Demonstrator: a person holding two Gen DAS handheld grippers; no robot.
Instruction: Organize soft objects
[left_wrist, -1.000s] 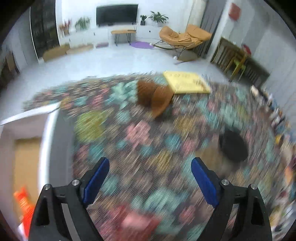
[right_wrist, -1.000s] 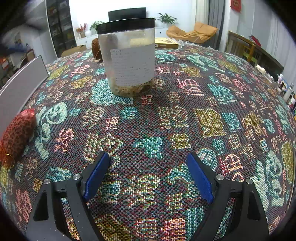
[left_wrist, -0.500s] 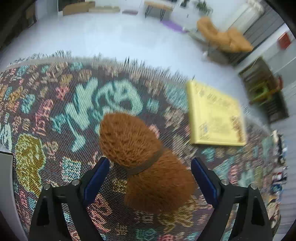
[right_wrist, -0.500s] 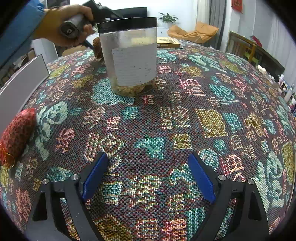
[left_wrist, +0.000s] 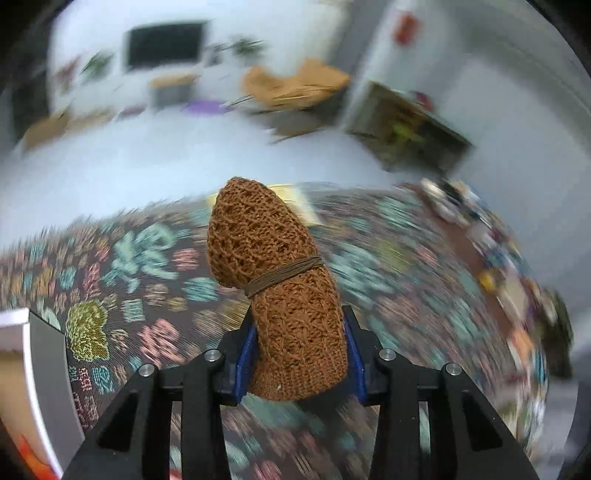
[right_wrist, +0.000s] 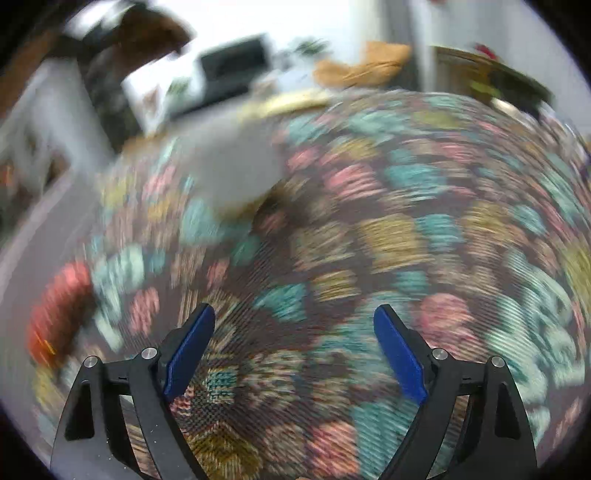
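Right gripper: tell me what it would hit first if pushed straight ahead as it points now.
Probably the patterned tablecloth: the open right gripper points down at bare cloth. Blur makes depth uncertain.

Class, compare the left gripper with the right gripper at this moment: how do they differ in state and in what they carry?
The left gripper is shut on the brown knitted bundle, its blue pads pressed against the bundle's sides; the right gripper is open, pads wide apart. The left gripper carries that bundle, lifted above the patterned cloth; the right gripper carries nothing and has only cloth showing between its pads. Both have black fingers with blue pads.
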